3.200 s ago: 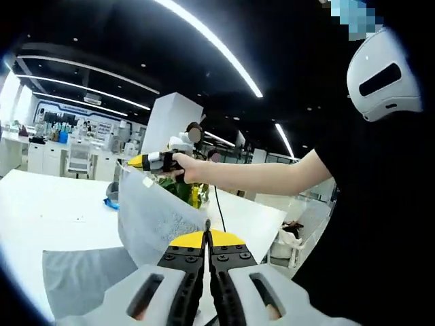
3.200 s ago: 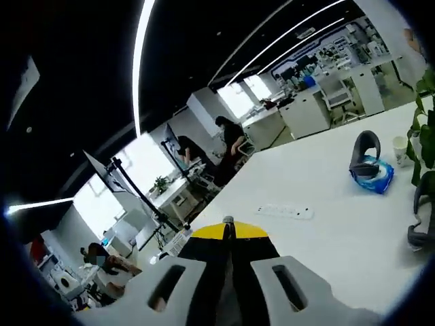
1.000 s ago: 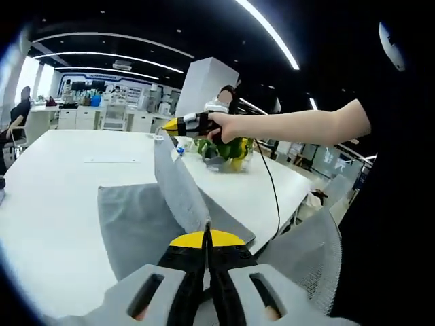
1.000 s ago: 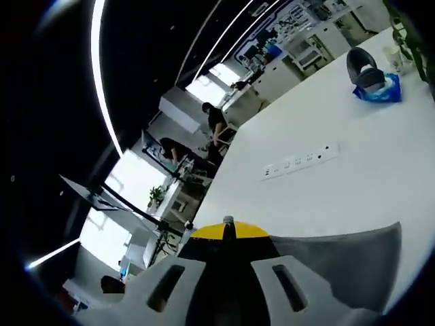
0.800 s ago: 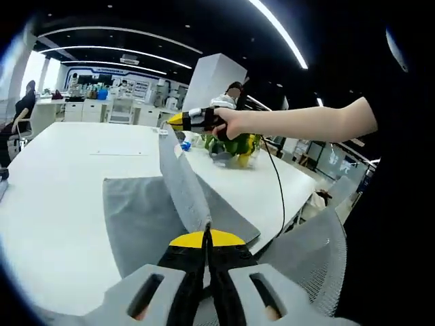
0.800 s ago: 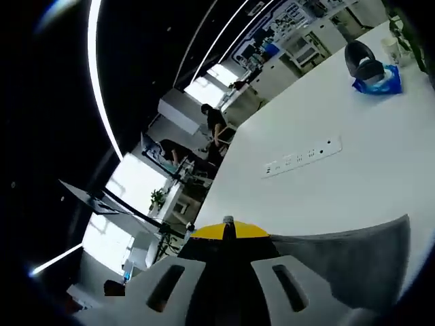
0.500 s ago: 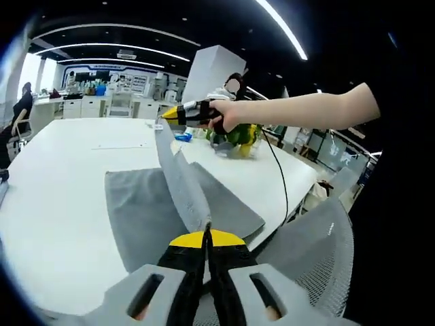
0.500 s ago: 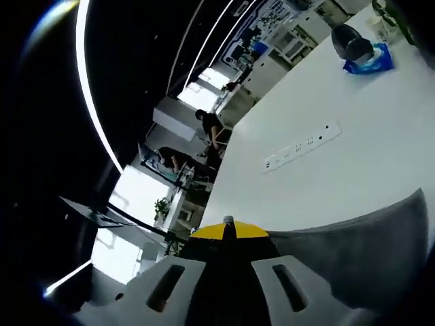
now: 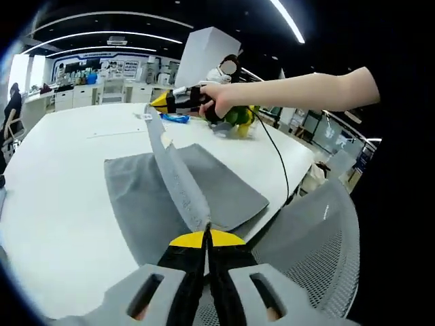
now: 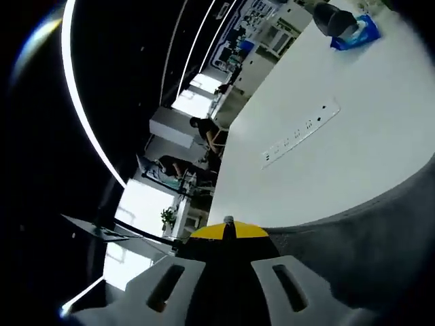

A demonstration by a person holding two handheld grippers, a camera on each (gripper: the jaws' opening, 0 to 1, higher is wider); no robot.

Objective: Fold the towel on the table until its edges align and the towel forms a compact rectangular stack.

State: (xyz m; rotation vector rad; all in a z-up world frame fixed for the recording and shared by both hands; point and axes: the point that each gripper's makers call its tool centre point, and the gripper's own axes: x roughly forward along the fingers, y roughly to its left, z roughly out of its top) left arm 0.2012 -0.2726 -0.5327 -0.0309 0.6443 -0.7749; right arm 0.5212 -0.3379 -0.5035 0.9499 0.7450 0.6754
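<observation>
A grey towel [image 9: 143, 197] lies partly on the white table [image 9: 54, 156], one edge lifted and stretched taut between both grippers. My left gripper [image 9: 206, 227] is shut on the near corner of that raised edge. In the left gripper view the right gripper [image 9: 158, 103], held by a hand, pinches the far corner above the table. In the right gripper view my right gripper [image 10: 228, 221] is shut on the towel [image 10: 367, 238], which spreads grey to the lower right over the table [image 10: 326, 156].
A power strip [image 10: 299, 134] lies on the table, a blue packet [image 10: 352, 32] and a dark headset beyond it. Green plants [image 9: 238, 122] stand near the far hand. A grey mesh chair [image 9: 312, 258] sits beside the table edge. People work at desks far off.
The right gripper has come lower and nearer the table with the towel corner. The raised edge now slants flatter over the spread part. Both cameras have tilted down.
</observation>
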